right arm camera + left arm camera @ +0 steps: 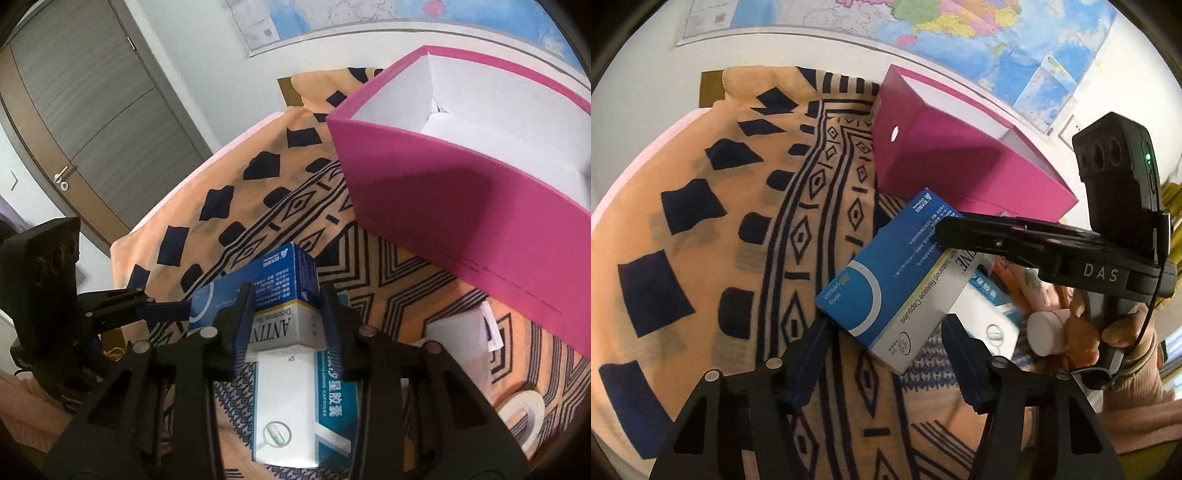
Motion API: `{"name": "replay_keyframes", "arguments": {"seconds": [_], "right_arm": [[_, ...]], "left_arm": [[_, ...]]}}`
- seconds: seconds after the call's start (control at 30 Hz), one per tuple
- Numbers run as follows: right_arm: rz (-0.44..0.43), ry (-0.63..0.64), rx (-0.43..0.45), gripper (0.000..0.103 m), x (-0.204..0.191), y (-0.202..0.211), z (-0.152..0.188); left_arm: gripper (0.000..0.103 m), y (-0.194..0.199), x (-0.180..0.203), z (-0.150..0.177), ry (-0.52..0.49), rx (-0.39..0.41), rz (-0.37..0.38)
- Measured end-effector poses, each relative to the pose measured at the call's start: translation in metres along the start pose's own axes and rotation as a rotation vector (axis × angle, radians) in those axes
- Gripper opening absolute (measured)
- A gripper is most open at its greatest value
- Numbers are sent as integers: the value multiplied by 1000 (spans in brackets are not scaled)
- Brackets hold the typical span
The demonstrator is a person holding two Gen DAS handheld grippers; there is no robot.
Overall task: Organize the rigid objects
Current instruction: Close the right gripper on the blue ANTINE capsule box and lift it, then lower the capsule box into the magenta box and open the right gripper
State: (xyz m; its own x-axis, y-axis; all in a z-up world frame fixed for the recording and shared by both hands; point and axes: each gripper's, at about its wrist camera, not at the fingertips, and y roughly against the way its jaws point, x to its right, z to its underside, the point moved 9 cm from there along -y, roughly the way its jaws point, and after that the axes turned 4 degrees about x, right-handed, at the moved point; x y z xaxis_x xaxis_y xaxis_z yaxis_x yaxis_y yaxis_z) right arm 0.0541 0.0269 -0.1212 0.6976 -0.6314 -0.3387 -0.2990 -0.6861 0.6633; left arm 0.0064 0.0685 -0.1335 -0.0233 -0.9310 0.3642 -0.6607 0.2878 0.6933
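The blue-and-white capsule box (258,302) lies just in front of the pink storage box (461,206), which stands open-topped on the patterned cloth (701,221) covering the tabletop. The capsule box's long axis runs from its blue end, nearest the pink storage box, back to its white end, which rests tilted on a second, white-and-blue medicine box (303,406) lying flat on the cloth.

The right gripper (286,321) straddles the white end, one finger against each long side, the jaws clamped on the capsule box (no gap shows at either pad). The left gripper (886,328) reaches it from the far side as seen from the pink storage box: one finger touches the blue corner, the other stands beside the white face, but whether both pads press cannot be told, so its jaws read as part-way closed about the box. Both grippers are thus at the capsule box; the right one has the surer hold.

The coming move turns on one relation: the pink storage box's open mouth lies just beyond and above the capsule box's blue end, so the box probably has to rise over the near pink wall.

Count: one pink storage box; two medicine boxes plainly seen; one white cylindrical container (1043,332) (beside the medicine boxes); one roll of tape (524,413); two grippers.
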Motion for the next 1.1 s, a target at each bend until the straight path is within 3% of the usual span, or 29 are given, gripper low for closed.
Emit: {"name": "replay_keyframes", "arguments": {"seconds": [0.47, 0.73, 0.8, 1.1], "right_arm": [[24, -66, 143, 38, 14, 55, -13], [57, -89, 261, 38, 32, 102, -40], [93, -97, 250, 38, 41, 110, -44], [89, -167, 313, 38, 66, 124, -70]], "left_arm": [[62, 13, 39, -38, -105, 76, 30], [62, 20, 78, -84, -222, 149, 48], [62, 20, 87, -97, -249, 167, 47], [62, 10, 108, -146, -339, 227, 1]]}}
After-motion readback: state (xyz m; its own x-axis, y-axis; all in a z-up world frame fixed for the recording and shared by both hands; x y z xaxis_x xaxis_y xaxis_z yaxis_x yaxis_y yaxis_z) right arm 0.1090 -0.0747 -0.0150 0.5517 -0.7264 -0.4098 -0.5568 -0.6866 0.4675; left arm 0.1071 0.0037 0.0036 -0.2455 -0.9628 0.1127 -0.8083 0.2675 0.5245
